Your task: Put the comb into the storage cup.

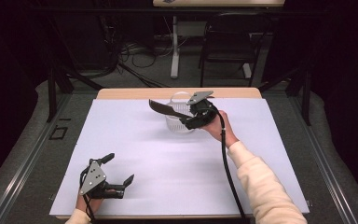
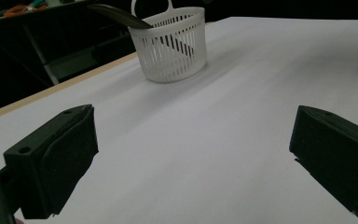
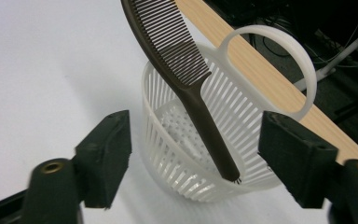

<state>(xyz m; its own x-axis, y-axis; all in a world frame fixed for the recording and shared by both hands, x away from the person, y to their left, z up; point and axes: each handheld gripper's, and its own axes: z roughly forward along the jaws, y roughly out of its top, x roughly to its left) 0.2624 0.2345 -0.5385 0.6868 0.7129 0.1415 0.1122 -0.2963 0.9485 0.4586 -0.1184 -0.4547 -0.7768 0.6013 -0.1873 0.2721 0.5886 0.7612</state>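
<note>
- The comb [image 3: 179, 70] is dark brown, and it rests tilted across the white basket [image 3: 182, 154]: its handle end lies on the near rim and its toothed end sticks up and out past the far rim.
- In the high view the basket [image 1: 179, 122] sits at about 12 o'clock on the white-covered worktop [image 1: 168, 163], near the far edge, and the comb [image 1: 165, 109] juts from it toward 10 o'clock.
- The right gripper [image 1: 192, 119] is just beside the basket on its 3 o'clock side. In the right gripper view its fingers [image 3: 107, 154] stand wide apart on either side of the comb handle, touching neither it nor the basket, with nothing in their grasp.
- The left gripper [image 1: 119, 170] rests at about 7 o'clock on the worktop, well apart from the basket. Its fingers [image 2: 56, 158] are spread wide and hold nothing, with bare worktop between them.
- From the left gripper view the basket [image 2: 172, 46] stands ahead at 12 o'clock, with its ring handle upright at the far side.
</note>
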